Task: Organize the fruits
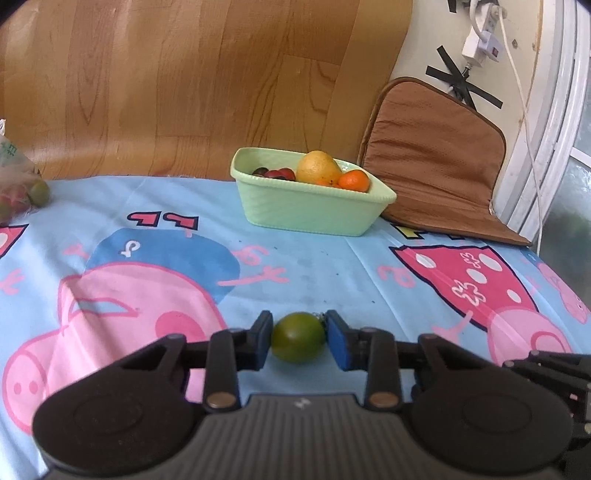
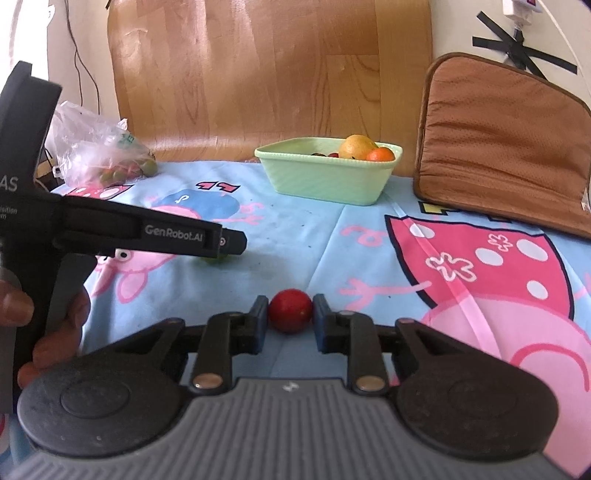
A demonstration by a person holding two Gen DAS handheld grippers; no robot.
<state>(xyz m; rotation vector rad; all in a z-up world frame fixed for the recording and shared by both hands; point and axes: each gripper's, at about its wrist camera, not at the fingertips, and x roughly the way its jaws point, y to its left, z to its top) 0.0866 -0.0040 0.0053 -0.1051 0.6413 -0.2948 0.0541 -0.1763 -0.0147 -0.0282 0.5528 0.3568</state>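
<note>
My left gripper (image 1: 299,341) is shut on a green fruit (image 1: 298,341), low over the blue cartoon cloth. My right gripper (image 2: 290,312) is shut on a red fruit (image 2: 290,311), also just above the cloth. A pale green basket (image 1: 306,206) stands at the back centre and holds a yellow fruit (image 1: 317,166), an orange (image 1: 353,180) and dark red fruits (image 1: 279,173). It also shows in the right wrist view (image 2: 325,181). In the right wrist view the left gripper (image 2: 225,246) reaches in from the left, with the green fruit mostly hidden beneath it.
A clear plastic bag (image 2: 99,155) with more green and red fruits lies at the back left. A brown cushion (image 2: 506,147) leans against the wall at the back right. A wooden panel (image 2: 269,74) stands behind the table. A power strip and cables (image 1: 484,33) hang at the right.
</note>
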